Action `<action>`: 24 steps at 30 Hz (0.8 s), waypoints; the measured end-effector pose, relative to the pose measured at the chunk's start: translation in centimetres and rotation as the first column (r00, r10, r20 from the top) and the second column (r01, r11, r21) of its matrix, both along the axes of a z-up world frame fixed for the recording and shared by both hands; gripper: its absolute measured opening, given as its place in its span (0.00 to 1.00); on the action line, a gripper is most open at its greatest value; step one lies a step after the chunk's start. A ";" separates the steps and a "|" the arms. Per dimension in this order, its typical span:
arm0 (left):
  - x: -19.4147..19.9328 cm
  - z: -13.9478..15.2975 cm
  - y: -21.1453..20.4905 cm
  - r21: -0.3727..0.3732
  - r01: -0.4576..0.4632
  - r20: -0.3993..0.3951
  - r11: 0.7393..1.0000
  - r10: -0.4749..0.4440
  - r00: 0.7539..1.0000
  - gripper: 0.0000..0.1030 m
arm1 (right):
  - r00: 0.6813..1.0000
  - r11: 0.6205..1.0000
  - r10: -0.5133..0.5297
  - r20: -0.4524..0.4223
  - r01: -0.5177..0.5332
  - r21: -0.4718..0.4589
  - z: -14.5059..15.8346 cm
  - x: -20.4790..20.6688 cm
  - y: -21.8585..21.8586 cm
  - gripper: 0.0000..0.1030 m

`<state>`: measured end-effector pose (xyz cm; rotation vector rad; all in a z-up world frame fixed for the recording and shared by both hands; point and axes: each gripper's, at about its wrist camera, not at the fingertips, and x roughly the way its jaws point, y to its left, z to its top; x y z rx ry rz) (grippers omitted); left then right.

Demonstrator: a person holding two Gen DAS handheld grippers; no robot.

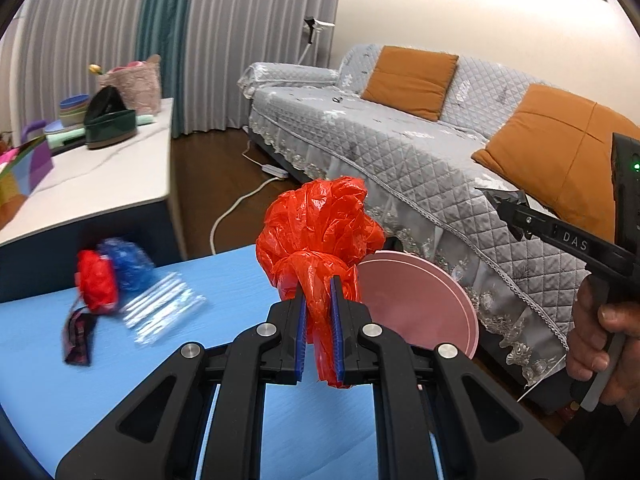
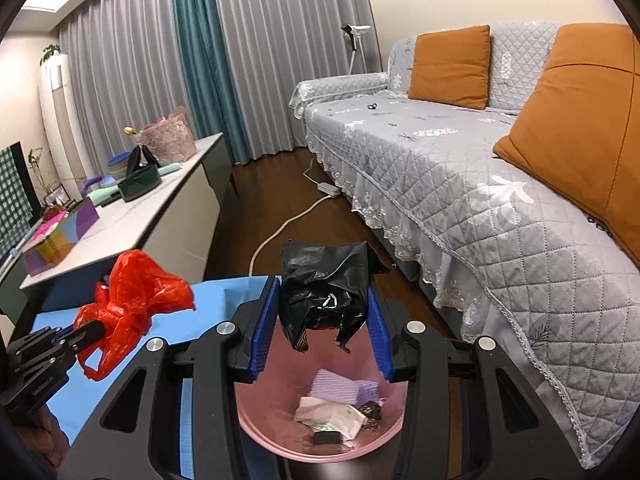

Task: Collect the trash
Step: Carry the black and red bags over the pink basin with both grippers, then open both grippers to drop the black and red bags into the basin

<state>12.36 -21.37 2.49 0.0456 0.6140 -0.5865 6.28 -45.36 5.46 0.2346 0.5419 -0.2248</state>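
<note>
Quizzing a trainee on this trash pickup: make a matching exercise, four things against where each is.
Things:
1. red plastic bag
2. black wrapper
3. purple cloth
4. blue crumpled bag

Places:
A. lying inside the pink bin
B. between the right gripper jaws, above the bin
C. on the blue table
D. clamped in the left gripper

Pairs: 1-D, 2-B, 3-A, 4-C

Two orange cushions (image 2: 450, 66) lean on the sofa (image 2: 460, 184), and one pink bin (image 1: 420, 304) stands by the blue worktop (image 1: 120, 380). Two red bags (image 1: 316, 236) show, one black bag (image 2: 324, 292) and one blue wad (image 1: 126, 262).
</note>
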 end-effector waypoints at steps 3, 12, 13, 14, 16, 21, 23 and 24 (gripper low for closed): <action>0.8 -0.7 -1.8 0.004 0.022 -0.012 1.000 -0.021 1.000 0.10 | 1.000 1.000 -0.018 -0.016 0.018 -0.002 -0.6 0.4 -0.7 0.41; 2.4 -3.1 -6.4 0.028 0.089 -0.051 0.996 -0.087 0.995 0.10 | 0.997 0.998 -0.065 -0.039 0.065 0.005 -1.5 1.6 -2.6 0.42; 2.5 -3.2 -6.7 0.029 0.095 -0.057 0.995 -0.093 0.994 0.11 | 0.997 0.998 -0.068 -0.042 0.068 0.004 -1.6 1.7 -2.6 0.42; 2.7 -3.4 -7.0 0.029 0.104 -0.066 0.994 -0.102 0.993 0.11 | 0.996 0.997 -0.073 -0.045 0.073 0.001 -1.7 1.8 -2.7 0.43; 2.8 -3.5 -7.1 0.023 0.111 -0.075 0.994 -0.109 0.991 0.20 | 0.995 0.996 -0.084 -0.051 0.084 -0.005 -1.7 1.9 -2.8 0.50; 2.6 -2.9 -6.2 0.023 0.095 -0.061 0.995 -0.094 0.994 0.32 | 0.994 0.996 -0.095 -0.053 0.095 0.000 -1.6 2.0 -2.9 0.58; 2.3 -2.4 -5.3 0.024 0.079 -0.053 0.997 -0.078 0.996 0.32 | 0.994 0.996 -0.094 -0.050 0.094 0.000 -1.6 2.0 -2.8 0.58; 2.3 -2.2 -5.0 0.023 0.072 -0.051 0.997 -0.071 0.996 0.32 | 0.994 0.996 -0.094 -0.049 0.094 -0.001 -1.5 2.0 -2.8 0.58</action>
